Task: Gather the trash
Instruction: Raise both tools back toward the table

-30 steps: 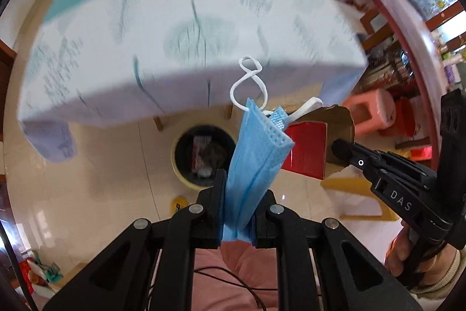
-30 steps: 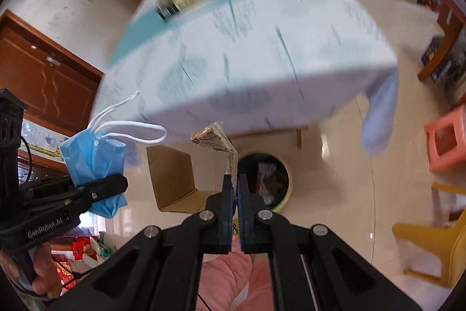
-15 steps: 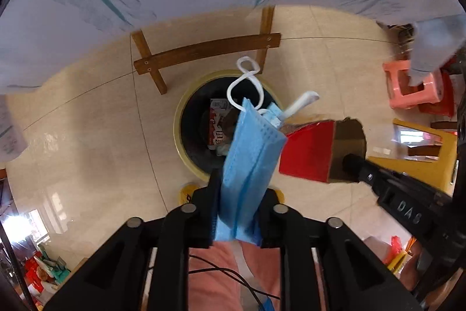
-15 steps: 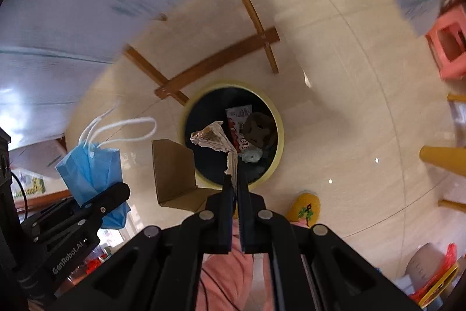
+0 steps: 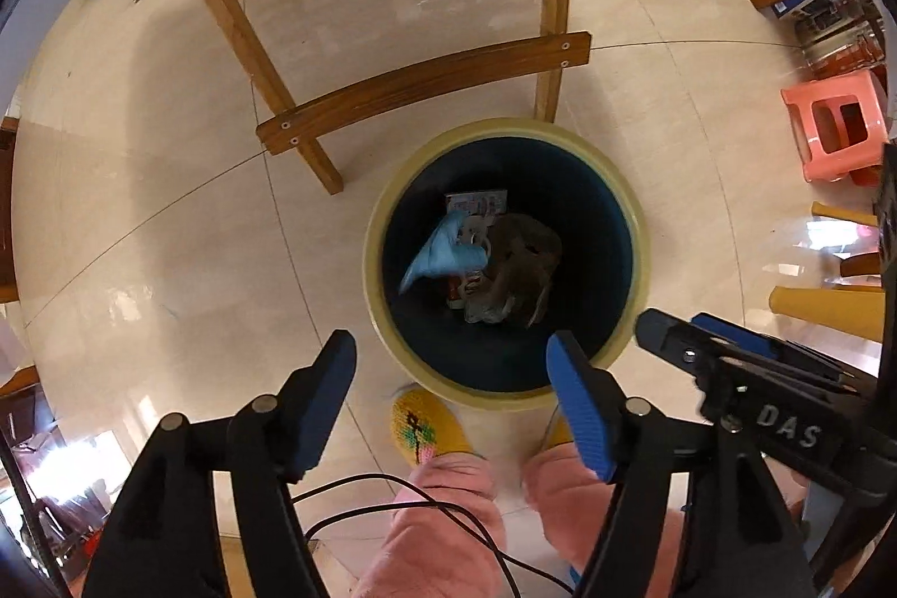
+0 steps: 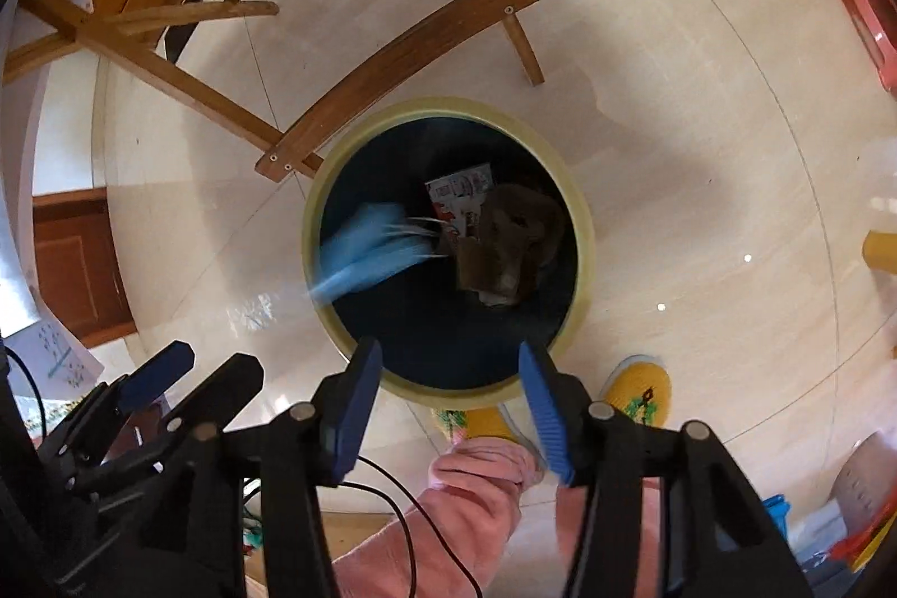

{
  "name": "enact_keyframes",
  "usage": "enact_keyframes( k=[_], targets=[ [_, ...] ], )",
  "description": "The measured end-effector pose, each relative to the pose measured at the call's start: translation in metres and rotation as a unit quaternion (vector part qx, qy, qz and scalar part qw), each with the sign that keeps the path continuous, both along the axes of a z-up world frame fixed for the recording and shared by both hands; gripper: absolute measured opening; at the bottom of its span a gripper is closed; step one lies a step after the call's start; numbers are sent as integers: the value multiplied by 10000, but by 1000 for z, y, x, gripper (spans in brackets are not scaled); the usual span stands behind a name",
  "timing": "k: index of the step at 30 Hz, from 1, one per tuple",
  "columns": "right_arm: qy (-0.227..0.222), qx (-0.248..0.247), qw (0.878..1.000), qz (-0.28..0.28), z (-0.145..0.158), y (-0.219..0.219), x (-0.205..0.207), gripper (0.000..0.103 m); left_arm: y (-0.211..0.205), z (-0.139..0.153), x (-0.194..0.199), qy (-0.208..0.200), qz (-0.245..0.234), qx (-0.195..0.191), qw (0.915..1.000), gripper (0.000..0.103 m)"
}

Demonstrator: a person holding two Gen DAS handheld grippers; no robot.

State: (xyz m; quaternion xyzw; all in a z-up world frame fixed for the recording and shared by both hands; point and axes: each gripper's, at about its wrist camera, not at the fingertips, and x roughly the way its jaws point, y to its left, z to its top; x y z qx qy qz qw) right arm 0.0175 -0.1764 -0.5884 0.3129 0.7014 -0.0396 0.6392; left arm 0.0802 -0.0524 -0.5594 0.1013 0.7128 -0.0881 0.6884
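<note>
**Both tools empty above the bin**

Left tool (image 5: 451, 357) spread wide above the near rim of the yellow-rimmed trash bin (image 5: 630, 211), nothing between the blue pads (image 5: 580, 410); jaws just been opening. Right tool (image 6: 451, 368) likewise parted and empty over the same bin (image 6: 586, 228), jaws just been opening too. Blue face mask (image 5: 440, 253) loose inside the bin, toward its left side, blurred in the right wrist view (image 6: 367, 250) with white ear loops trailing. Crumpled brown wrapper (image 5: 524, 256) beside it among printed packaging at the bottom. Bin standing on the glossy tiled floor (image 5: 168, 233), just in front of the wooden table legs (image 5: 420, 85) and their cross brace. Yellow slippers (image 6: 639, 388) and pink trouser legs (image 5: 448, 514) of the person near the bin's closest edge. Pink plastic stool (image 5: 835, 124) well off to the right.
</note>
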Motion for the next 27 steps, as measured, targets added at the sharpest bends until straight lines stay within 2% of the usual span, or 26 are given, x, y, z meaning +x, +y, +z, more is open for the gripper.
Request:
enact_keyframes(
  k=[6, 10, 13, 15, 17, 22, 27],
  targets=[
    [-208, -97, 9997, 80, 17, -4, 4, 52, 11, 18, 9, -121, 126, -27, 9998, 73],
    [-450, -206, 9987, 80, 50, -11, 5, 52, 12, 44, 11, -250, 182, -74, 9995, 73],
    [-641, -265, 9976, 64, 76, -16, 6, 52, 11, 72, 11, -402, 185, -134, 9989, 74],
    [-760, -344, 9965, 87, 96, -19, 6, 52, 9, 93, 9, -559, 190, -112, 9982, 81],
    [-860, -429, 9953, 111, 118, -21, 6, 52, 8, 118, 6, -691, 223, -163, 9972, 82],
    [-957, -549, 9937, 216, 172, -25, 3, 52, 8, 175, 1, -768, 367, -303, 9959, 83],
    [-1084, -579, 9914, 447, 231, -27, -3, 52, 6, 247, -17, -855, 422, -511, 9941, 95]
  ],
)
